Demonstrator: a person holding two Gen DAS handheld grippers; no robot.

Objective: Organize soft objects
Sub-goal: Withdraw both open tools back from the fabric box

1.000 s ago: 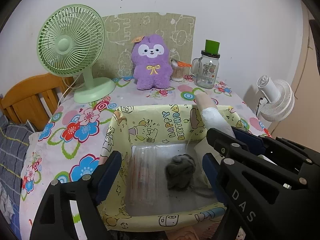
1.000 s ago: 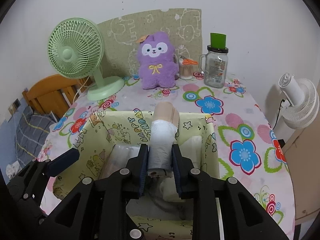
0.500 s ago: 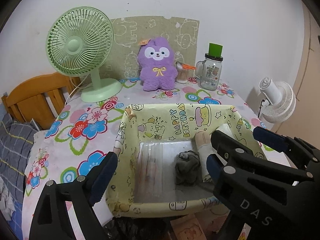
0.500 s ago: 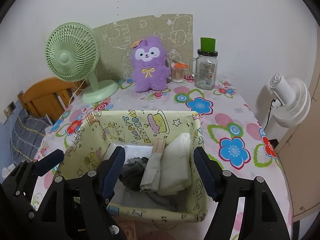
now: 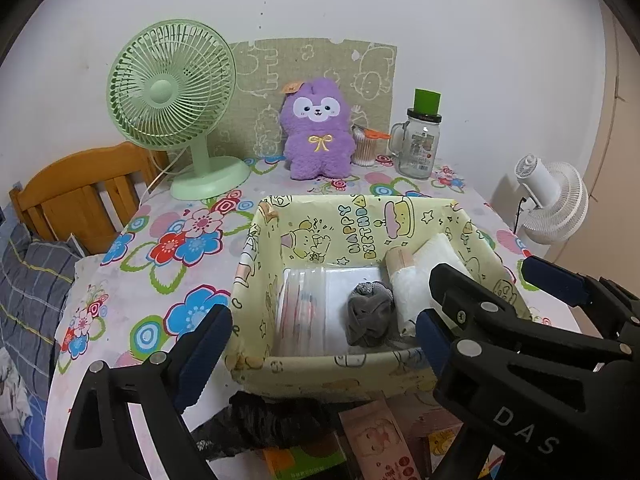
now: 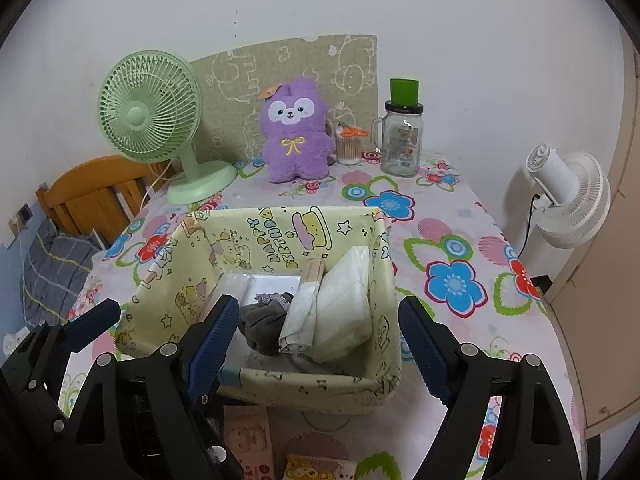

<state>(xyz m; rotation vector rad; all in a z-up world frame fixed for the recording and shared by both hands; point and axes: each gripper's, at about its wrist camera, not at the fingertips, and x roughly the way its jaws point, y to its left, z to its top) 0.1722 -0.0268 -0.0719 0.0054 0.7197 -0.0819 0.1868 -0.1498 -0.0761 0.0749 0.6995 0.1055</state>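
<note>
You've just let go of the rolled white-and-tan cloth bundle [image 6: 306, 304], it's now in the yellow cartoon-print fabric bin [image 6: 280, 384] beside the grey sock ball [image 6: 262, 326]. Right gripper [image 6: 316, 350] and left gripper [image 5: 322, 346] both gape empty, so grab the next soft thing

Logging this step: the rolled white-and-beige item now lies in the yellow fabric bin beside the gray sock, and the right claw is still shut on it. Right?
Not quite. The right claw is open and holds nothing, as the right wrist view shows. The rolled white-and-beige item does lie in the yellow fabric bin beside the gray sock.
</note>
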